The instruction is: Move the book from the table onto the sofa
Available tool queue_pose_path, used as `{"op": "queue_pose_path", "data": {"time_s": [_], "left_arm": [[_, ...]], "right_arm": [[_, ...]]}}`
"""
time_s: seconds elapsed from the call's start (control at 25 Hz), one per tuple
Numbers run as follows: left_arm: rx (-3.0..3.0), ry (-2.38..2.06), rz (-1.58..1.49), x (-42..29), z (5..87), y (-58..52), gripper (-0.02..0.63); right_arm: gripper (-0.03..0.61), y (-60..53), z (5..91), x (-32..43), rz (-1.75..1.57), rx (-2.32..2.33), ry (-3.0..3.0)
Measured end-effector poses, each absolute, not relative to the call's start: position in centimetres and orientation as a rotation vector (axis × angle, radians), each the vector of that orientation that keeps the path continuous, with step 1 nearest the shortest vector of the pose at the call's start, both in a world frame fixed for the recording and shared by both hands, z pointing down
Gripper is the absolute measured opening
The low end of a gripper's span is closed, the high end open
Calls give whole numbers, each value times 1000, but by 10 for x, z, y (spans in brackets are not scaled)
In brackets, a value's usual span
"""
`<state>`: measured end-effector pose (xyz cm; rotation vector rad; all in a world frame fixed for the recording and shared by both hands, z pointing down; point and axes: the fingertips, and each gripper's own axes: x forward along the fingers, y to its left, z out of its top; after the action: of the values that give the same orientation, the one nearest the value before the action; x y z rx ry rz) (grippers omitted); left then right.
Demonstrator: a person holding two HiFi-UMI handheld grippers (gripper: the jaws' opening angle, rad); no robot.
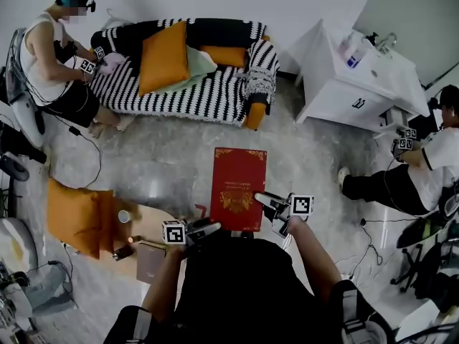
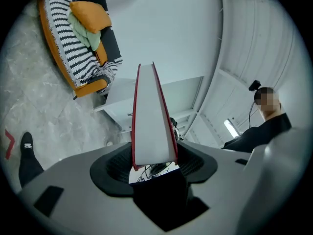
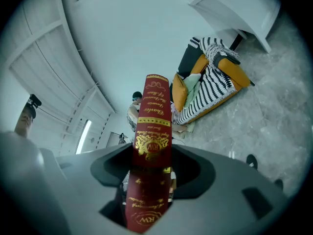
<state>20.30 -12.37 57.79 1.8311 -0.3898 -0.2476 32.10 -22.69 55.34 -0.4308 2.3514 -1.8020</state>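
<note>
Over the floor [image 1: 165, 163], left gripper [image 1: 208, 228] clamped the book [image 1: 239, 185] by its page edge, right gripper [image 1: 264, 200] its spine; mid-carry, next it needed setting flat on the sofa [image 1: 193, 99].

Wooden table [image 1: 147, 224] — cup [image 1: 124, 216], brown pad [image 1: 150, 262], perhaps the orange cushion [image 1: 75, 217] too.

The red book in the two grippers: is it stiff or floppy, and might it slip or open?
Probably stiff: the red book juts out flat though the left gripper and right gripper clamp only its near end. Its cover looks smooth, so it may slip. The left jaws pinch its page side, so it should hold shut.
</note>
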Motion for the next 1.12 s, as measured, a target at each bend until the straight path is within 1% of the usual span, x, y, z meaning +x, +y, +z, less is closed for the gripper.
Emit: {"op": "queue_pose_path", "data": {"time_s": [0.2, 0.48, 0.84, 1.12], "left_arm": [[1847, -337, -209, 176, 578, -186, 262], [1849, -286, -122, 135, 581, -223, 262], [1819, -320, -167, 121, 583, -246, 262], [1801, -385, -190, 113, 590, -286, 262]], "right_arm": [[249, -283, 555, 298, -1780, -490, 2348], [249, -324, 548, 251, -1723, -510, 2387], [249, -352, 554, 237, -1783, -498, 2382], [249, -394, 569, 225, -1859, -421, 2362]]}}
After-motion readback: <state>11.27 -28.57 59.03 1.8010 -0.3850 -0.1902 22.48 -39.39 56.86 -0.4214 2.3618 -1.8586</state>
